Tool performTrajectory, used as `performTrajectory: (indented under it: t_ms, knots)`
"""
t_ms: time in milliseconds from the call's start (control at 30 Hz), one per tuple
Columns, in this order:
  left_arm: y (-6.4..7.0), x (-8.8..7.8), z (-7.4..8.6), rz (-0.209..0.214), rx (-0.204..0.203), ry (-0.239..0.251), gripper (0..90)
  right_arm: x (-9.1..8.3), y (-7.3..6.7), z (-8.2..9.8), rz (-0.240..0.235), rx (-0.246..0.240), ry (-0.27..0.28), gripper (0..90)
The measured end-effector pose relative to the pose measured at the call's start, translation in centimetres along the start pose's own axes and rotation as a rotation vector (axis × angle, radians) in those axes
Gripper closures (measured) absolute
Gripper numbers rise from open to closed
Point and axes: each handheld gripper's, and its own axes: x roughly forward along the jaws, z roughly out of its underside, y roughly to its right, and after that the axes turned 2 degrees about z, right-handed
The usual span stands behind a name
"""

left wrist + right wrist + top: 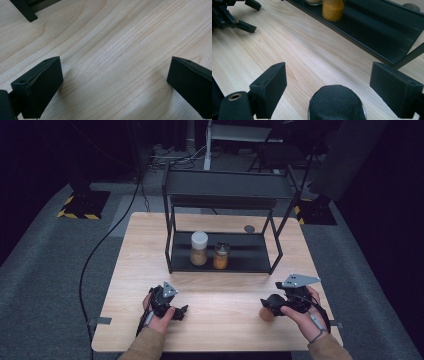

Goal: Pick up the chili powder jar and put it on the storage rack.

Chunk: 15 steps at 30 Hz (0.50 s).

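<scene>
My right gripper (328, 75) is open near the table's front right, and a small jar with a black lid (337, 103) stands between its jaws, touched by neither. From above, the same jar (266, 314) looks orange-brown, just in front of the right gripper (268, 305). Held low over bare wood at the front left, my left gripper (115, 72) is open with nothing between its fingers; in the high view the left gripper (179, 311) points right. It also appears as the left gripper (235, 18) in the right gripper view.
A black two-tier rack (227, 190) stands at the table's middle back. Its lower shelf (372, 27) holds a white-lidded jar (199, 248) and a dark-lidded jar of orange powder (221, 256), (333, 8). A small dark round object (249, 228) lies behind the rack. Wooden table (220, 295).
</scene>
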Motion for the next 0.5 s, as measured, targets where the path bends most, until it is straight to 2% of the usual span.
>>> performTrajectory:
  t_ms: [200, 367, 500]
  knots:
    - [0.0, 0.0, 0.0, -0.001, 0.0, 0.0, 0.0, 0.3, 0.1, 1.1, -0.006, 0.012, 0.002, 14.0]
    - [0.1, 0.0, 0.0, -0.001, 0.0, 0.001, 0.0, 1.0, 0.0, 1.7, -0.004, 0.012, -0.031, 14.1]
    - [0.1, 0.0, 0.0, 0.0, 0.002, 0.001, 0.0, 1.3, 0.2, 2.4, -0.018, 0.036, -0.027, 14.4]
